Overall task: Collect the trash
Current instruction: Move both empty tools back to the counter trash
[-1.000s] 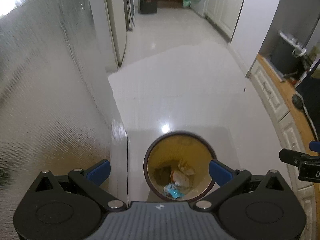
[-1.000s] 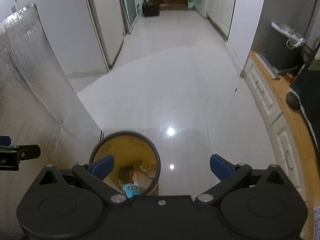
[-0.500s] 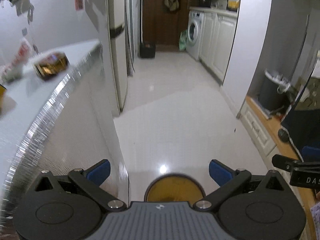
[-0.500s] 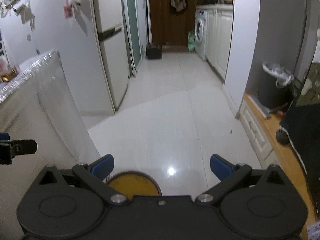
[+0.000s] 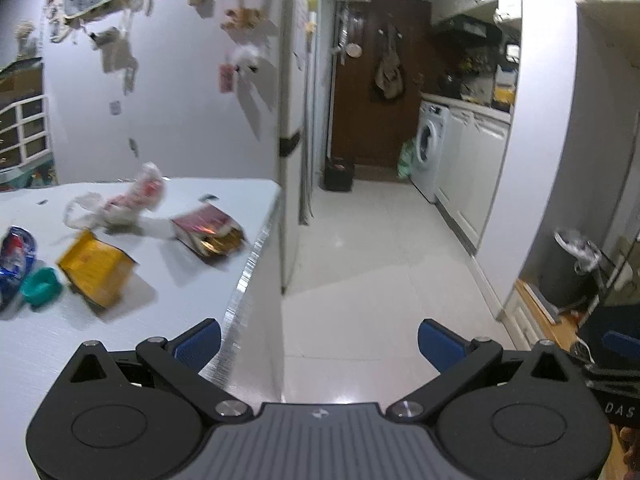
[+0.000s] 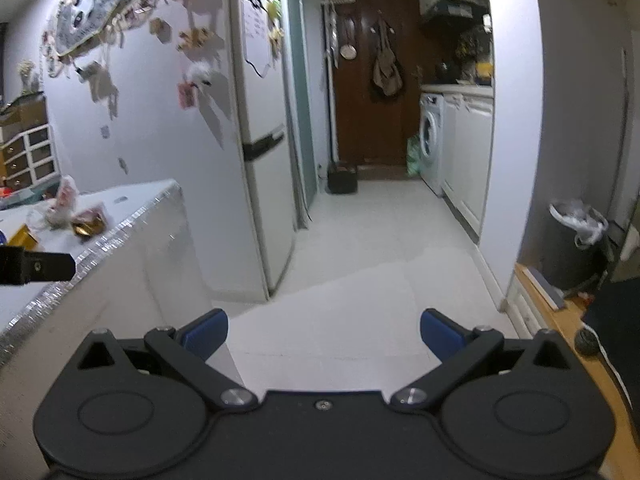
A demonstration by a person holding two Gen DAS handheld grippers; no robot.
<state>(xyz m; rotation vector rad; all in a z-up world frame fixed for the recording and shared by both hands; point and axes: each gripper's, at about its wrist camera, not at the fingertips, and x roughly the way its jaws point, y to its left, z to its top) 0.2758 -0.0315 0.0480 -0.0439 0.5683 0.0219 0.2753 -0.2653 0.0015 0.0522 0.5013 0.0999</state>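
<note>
- Left gripper (image 5: 319, 340): blue-padded jaws are spread wide and nothing is held between them. The right gripper (image 6: 323, 330) is in the same condition, wide apart and empty.
- Change noted: one second ago both wrist views were tilted down onto a round brown-rimmed bin on the floor, with wrappers inside. The bin is now out of both views, and both cameras are raised level with the hallway.
- The white tabletop with the glittering silver edge (image 5: 192, 280) has come into the left view on the left side; it is also seen at far left in the right view.
- Remaining trash lies on that tabletop: a yellow crumpled carton (image 5: 96, 266), a dark red foil packet with gold lining (image 5: 208, 232), a crumpled white-and-pink plastic wrapper (image 5: 124, 204), a teal round cap-like piece (image 5: 40, 286) and a blue foil wrapper (image 5: 14, 254) at the frame edge.
- Pieces are blurred by motion; exact contact between them cannot be told.
- Judgement: a drop into the bin appears finished, and a return to the table for the next piece is in hand. The task is judged partly done.
- Nearest candidates for the left gripper are judged to be the red packet and the yellow carton.
</note>
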